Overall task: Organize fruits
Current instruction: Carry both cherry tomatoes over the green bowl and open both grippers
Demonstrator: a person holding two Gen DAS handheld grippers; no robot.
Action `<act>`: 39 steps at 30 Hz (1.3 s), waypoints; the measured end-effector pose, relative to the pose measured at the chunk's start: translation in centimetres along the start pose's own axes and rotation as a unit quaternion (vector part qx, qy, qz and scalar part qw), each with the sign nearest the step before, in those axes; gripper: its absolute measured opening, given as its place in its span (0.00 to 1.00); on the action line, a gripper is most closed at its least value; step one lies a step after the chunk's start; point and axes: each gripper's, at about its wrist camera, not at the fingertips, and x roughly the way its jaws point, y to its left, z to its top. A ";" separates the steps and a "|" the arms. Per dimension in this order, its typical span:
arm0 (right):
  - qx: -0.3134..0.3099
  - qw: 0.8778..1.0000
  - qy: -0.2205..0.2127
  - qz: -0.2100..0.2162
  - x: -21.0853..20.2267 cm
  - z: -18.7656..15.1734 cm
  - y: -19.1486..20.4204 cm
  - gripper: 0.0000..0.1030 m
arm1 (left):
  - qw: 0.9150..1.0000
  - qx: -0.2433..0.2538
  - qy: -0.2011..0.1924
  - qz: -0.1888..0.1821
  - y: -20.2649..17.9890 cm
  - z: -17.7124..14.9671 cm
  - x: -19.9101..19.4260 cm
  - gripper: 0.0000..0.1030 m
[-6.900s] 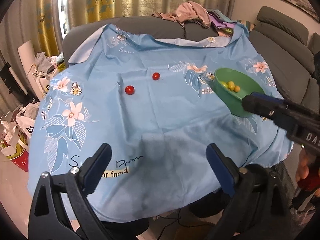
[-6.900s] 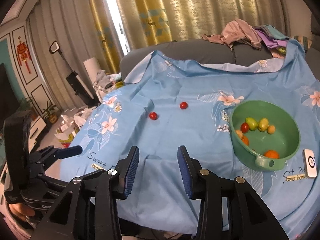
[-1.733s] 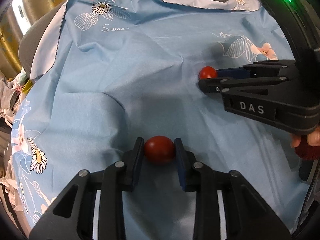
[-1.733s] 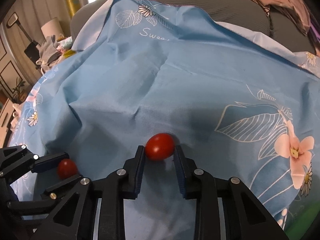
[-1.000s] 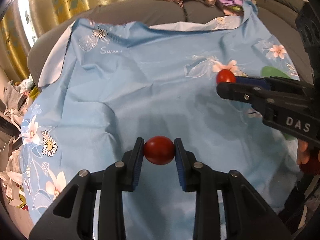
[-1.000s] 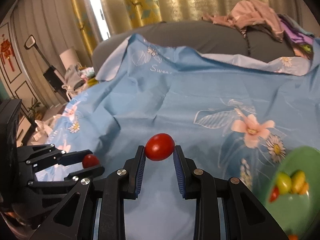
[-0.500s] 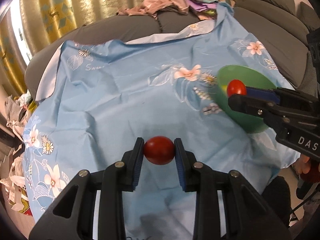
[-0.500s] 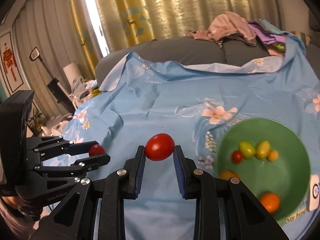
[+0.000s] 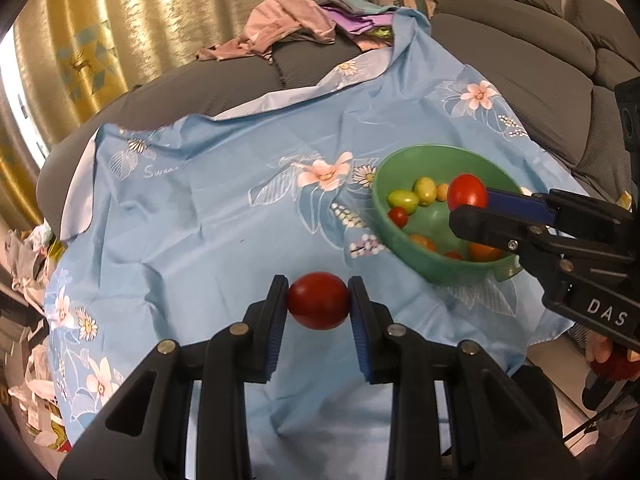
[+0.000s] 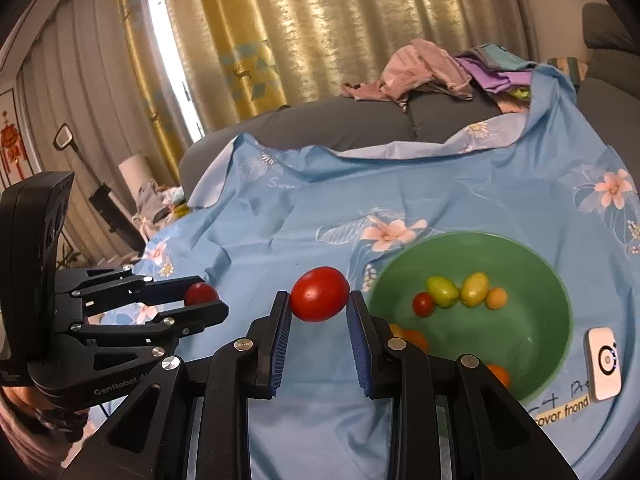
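Note:
My left gripper [image 9: 319, 306] is shut on a dark red tomato [image 9: 319, 301] and holds it above the blue flowered cloth, left of the green bowl [image 9: 404, 156]. My right gripper [image 10: 319, 308] is shut on a bright red tomato [image 10: 319, 294], just left of the bowl's rim [image 10: 472, 236]. In the left wrist view the right gripper [image 9: 470, 206] holds its tomato [image 9: 467, 197] over the bowl. In the right wrist view the left gripper [image 10: 202, 300] with its tomato [image 10: 200, 293] is at the left. The bowl holds several small red, green, yellow and orange fruits.
A blue flowered cloth [image 9: 224, 216] covers the table. A small white device [image 10: 604, 364] lies right of the bowl. A grey sofa [image 9: 520, 52] with a pile of clothes [image 9: 288, 28] stands behind. Bags and clutter [image 9: 24, 240] lie on the floor at left.
Both grippers closed on the two red tomatoes on the cloth, lifted them and carried them right toward the bowl. The right gripper's tomato is now over the bowl.

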 end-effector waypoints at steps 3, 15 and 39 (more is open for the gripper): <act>0.008 1.000 -0.006 -0.003 -0.5 -0.1 -0.9 0.30 | 1.000 0.009 0.000 -0.003 -0.9 0.6 0.2 0.29; 0.038 0.999 -0.020 -0.017 -1.8 -0.2 -4.3 0.30 | 0.999 0.046 0.003 -0.023 -4.3 3.1 1.9 0.29; 0.092 0.994 -0.007 -0.051 -1.2 -1.2 -11.6 0.30 | 0.993 0.089 0.051 -0.056 -9.5 6.4 8.8 0.29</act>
